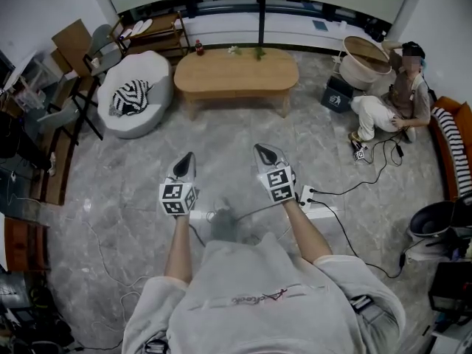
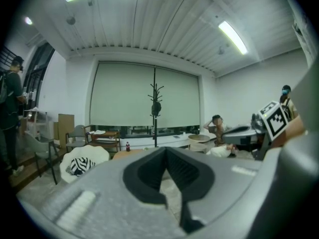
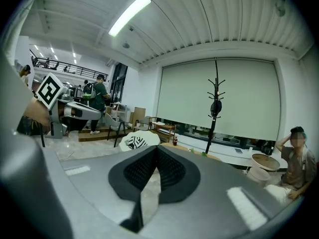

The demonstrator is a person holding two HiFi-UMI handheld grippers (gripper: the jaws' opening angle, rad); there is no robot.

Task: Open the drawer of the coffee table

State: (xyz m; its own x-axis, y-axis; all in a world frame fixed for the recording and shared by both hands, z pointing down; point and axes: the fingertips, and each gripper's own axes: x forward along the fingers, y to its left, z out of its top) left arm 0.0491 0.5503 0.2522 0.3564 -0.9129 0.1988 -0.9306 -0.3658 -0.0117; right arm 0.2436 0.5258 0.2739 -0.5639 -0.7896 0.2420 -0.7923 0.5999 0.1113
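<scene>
The coffee table (image 1: 236, 74) is a long oval wooden table across the room, well ahead of both grippers; no drawer shows from the head view. My left gripper (image 1: 187, 157) and right gripper (image 1: 262, 150) are held side by side over the marble floor, pointing at the table. Both are shut with nothing between the jaws. In the left gripper view the left gripper (image 2: 166, 151) has its dark pads together, and a strip of the table (image 2: 127, 154) shows beyond them. The right gripper (image 3: 156, 149) likewise has its pads meeting at the tips.
A white lounge chair with a striped cushion (image 1: 134, 93) stands left of the table. A person (image 1: 394, 102) sits on the floor at the right near a round basket (image 1: 365, 61). A power strip and cables (image 1: 317, 198) lie by my right arm. A coat stand (image 1: 260, 9) rises behind the table.
</scene>
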